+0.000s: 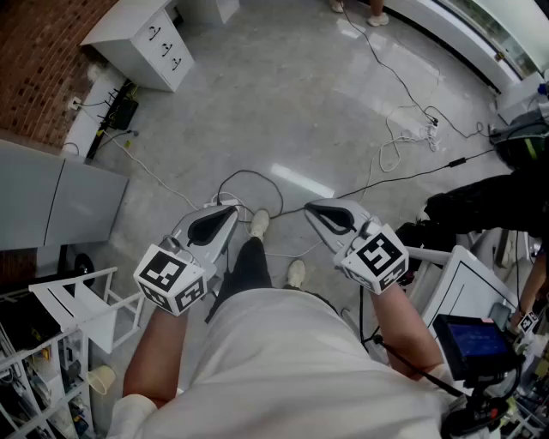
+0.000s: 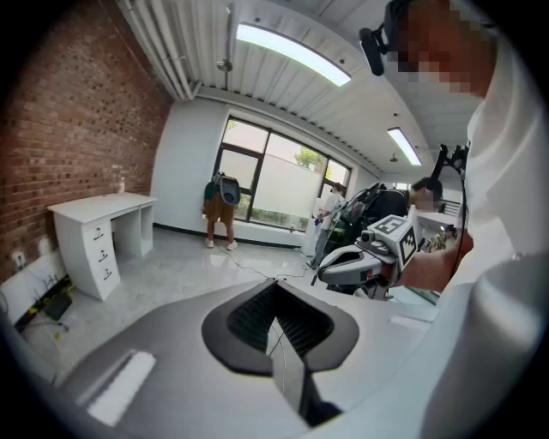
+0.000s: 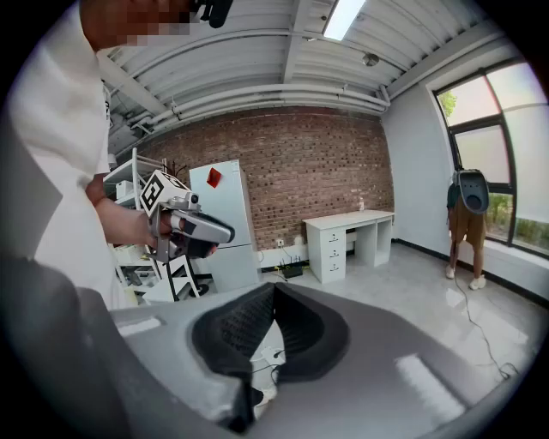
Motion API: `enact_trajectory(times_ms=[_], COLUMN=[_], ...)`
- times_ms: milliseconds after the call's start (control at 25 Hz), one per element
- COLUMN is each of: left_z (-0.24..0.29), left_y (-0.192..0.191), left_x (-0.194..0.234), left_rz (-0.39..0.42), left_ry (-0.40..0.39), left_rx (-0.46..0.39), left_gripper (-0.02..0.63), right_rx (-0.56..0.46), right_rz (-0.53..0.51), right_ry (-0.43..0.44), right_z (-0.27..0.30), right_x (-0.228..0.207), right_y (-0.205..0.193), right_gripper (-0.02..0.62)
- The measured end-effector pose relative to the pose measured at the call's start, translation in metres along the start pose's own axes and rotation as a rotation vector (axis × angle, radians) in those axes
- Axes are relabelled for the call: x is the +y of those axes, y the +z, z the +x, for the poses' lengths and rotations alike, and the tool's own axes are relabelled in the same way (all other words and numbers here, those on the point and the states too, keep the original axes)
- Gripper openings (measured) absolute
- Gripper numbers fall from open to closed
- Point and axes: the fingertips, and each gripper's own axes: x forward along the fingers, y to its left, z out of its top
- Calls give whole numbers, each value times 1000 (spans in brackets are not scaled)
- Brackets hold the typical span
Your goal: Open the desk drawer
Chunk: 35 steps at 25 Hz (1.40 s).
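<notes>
Desk (image 1: pixel 129 26) w/ its drawers (image 1: pixel 169 49) stands upper left of head view, well apart from the person. Left tongs (image 1: pixel 230 207) & right tongs (image 1: pixel 312 207) pressed together, empty, at waist lvl: prob. just carried, approach needed first.

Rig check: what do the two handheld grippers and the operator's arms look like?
The left gripper and right gripper are smooth light-grey tapered shells, each with black ribbed pads lining the jaws and a white cube with black square markers at the rear. The person wears a pale short-sleeved top; forearms are bare.
</notes>
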Motion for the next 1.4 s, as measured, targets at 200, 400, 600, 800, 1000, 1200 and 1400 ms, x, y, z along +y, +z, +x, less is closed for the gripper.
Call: enact_trajectory(times_ms=[200,400,600,800,1000,1200,1400], left_z=[-32,-25,-7,0,16,67,144], left_y=[-15,-25,-9,1,16,42,69], left_x=[1,8,45,107,158,210,271], left_rz=[-56,-87,-72,-83,-55,-116,-113], left_ry=[16,-11,-53,-94,-121,-76,-25], left_rx=[11,19,-12,-31,-24,-52,-30], left_gripper=[6,6,6,6,6,6,6], right_rx=[13,42,103,140,139,146,151], right_rz=[23,3,-30,-33,-60,-83,-87], right_ry=[37,91,124,123,144,190,274], right_z=[10,44,95,161,216,251,297], right_x=[24,31,16,-8,-31,-98,-194], right_y=[0,8,22,50,87,107,118], right_gripper=[3,3,3,3,21,38,40])
